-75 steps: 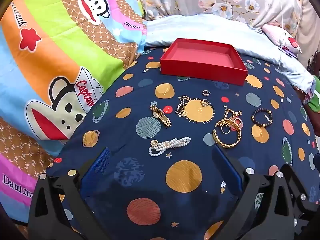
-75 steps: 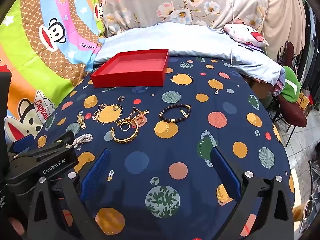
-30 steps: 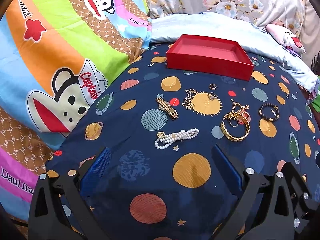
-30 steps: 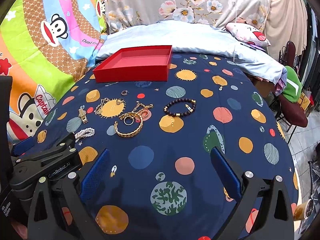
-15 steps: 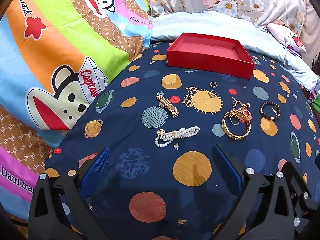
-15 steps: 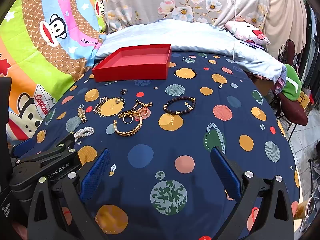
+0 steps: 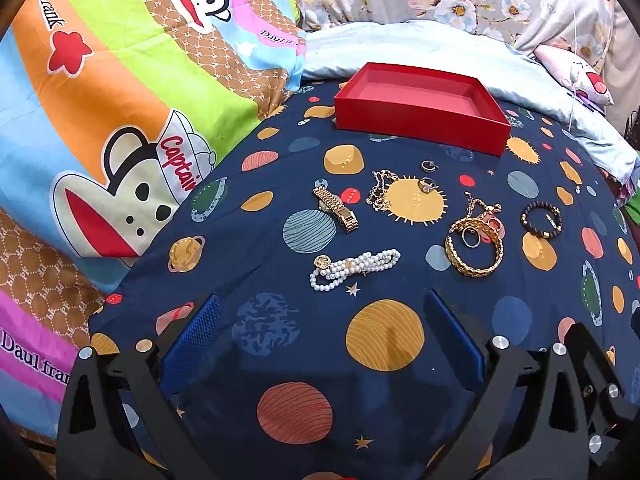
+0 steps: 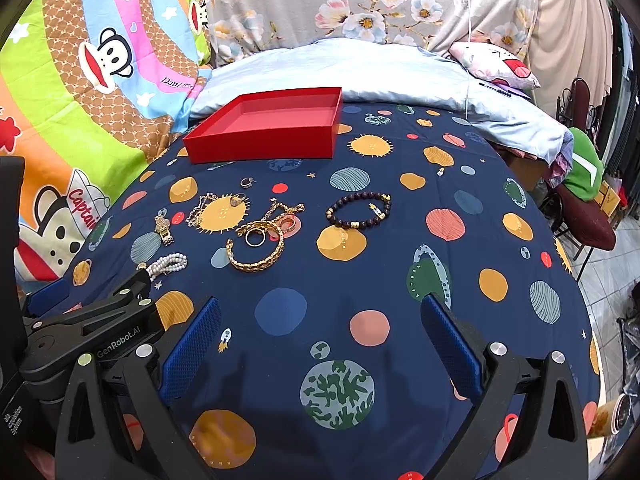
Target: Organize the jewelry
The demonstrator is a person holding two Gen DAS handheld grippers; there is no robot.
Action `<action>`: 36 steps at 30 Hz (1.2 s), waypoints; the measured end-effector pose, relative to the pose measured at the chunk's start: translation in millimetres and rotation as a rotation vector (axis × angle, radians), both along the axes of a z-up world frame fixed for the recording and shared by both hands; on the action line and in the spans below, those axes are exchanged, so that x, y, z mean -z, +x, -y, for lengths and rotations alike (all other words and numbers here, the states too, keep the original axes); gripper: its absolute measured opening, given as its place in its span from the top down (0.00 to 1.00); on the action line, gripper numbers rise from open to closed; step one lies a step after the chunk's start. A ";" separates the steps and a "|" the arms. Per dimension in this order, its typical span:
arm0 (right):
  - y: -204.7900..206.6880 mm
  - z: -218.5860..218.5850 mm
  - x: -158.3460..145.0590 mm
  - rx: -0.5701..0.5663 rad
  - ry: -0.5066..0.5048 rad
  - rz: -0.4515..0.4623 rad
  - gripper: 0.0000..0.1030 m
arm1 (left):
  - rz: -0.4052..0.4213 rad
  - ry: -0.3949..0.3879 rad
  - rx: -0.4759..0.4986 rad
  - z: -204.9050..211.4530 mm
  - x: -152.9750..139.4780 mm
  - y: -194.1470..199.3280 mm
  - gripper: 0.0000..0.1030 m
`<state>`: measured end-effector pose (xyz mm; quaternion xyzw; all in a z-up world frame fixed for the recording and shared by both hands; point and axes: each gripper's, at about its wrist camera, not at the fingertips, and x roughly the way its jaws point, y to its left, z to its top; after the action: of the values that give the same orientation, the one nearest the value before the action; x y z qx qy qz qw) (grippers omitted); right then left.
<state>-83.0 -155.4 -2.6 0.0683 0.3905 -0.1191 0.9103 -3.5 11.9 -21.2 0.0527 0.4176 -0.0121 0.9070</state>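
A navy planet-print cloth point(image 7: 248, 240) is spread beneath an empty red tray point(image 7: 420, 106); jewelry is scattered nearer: gold bangle point(image 7: 474, 250), pearl bracelet point(image 7: 354, 264), gold watch point(image 7: 336, 208). Both the left gripper point(image 7: 320, 336) and right gripper point(image 8: 318, 338) are held wide, nothing gripped.

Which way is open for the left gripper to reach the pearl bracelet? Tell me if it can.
Probably yes. The left gripper is open and the pearl bracelet lies straight ahead of it, with only bare bedsheet between. The gold watch sits farther back, out of the way.
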 end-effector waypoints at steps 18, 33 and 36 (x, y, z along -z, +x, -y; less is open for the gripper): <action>-0.5 0.1 5.1 0.002 0.008 -0.004 0.05 | -0.002 0.005 -0.003 -1.3 1.3 -0.1 0.05; 6.8 4.8 13.0 -0.003 0.042 -0.027 0.05 | -0.029 -0.012 0.013 0.0 10.5 6.0 0.05; 13.2 16.2 15.0 0.007 0.060 -0.028 0.05 | -0.040 -0.026 0.011 -2.0 13.2 11.8 0.05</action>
<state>-69.9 -171.6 -17.6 0.0952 0.4066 -0.1115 0.9018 8.3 13.9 -34.5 0.0430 0.4351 -0.0237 0.8991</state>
